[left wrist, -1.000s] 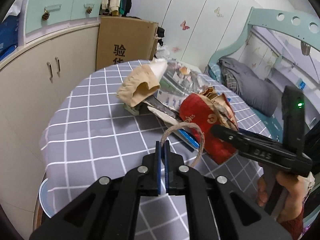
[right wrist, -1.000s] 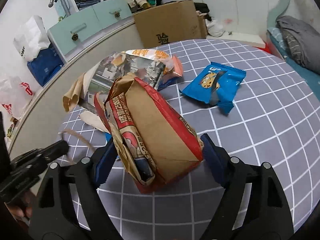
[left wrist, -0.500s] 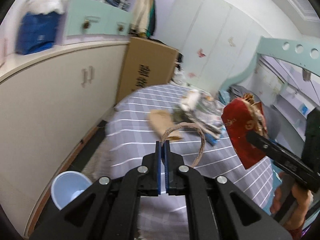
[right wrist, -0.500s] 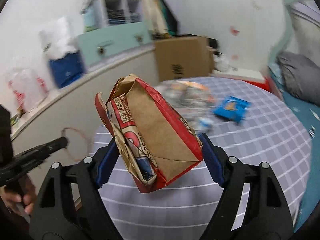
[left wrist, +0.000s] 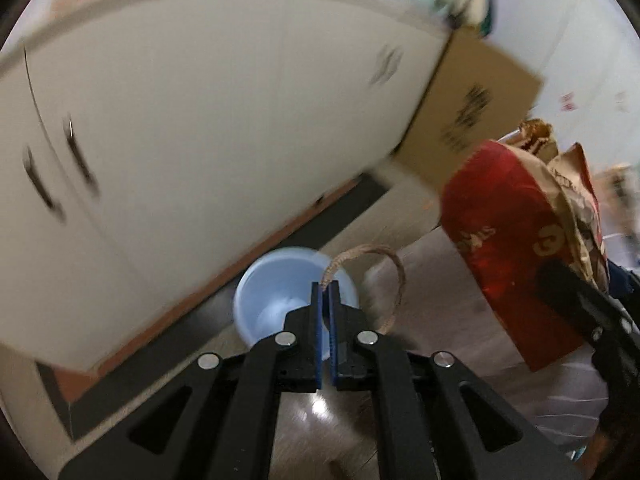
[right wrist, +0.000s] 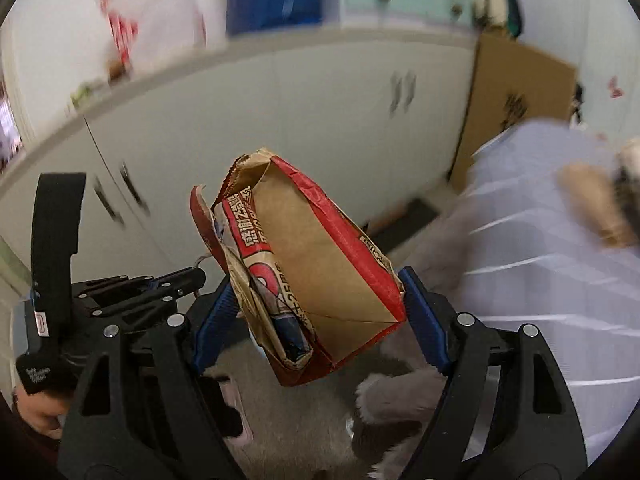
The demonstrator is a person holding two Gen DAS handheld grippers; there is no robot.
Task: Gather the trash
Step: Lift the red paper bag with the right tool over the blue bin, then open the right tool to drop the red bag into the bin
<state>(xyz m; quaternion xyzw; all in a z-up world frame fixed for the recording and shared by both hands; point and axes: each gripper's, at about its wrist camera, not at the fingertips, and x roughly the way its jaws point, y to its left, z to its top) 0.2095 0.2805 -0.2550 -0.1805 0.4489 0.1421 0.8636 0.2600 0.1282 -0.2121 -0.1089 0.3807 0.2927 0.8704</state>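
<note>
My left gripper [left wrist: 325, 296] is shut on a loop of brown twine [left wrist: 394, 272] that curls up and to the right of its tips. Below it on the floor stands a pale blue bin [left wrist: 276, 280], open at the top. My right gripper [right wrist: 316, 300] is shut on a crumpled red and brown paper bag [right wrist: 316, 272], its blue pads pressing both sides. That paper bag [left wrist: 516, 248] also hangs at the right of the left wrist view, off the table. The left gripper [right wrist: 198, 276] shows at the lower left of the right wrist view, held by a hand [right wrist: 36, 412].
A white cabinet [left wrist: 192, 132] with dark handles runs behind the bin. A cardboard box [left wrist: 472, 112] leans at its right end. The table with the grey checked cloth [right wrist: 560, 240] and more litter lies to the right. Grey carpet [right wrist: 304, 420] covers the floor.
Both grippers have swung left off the table and down towards the floor, carrying the twine and the paper bag. The blue bin has come under the left gripper.
</note>
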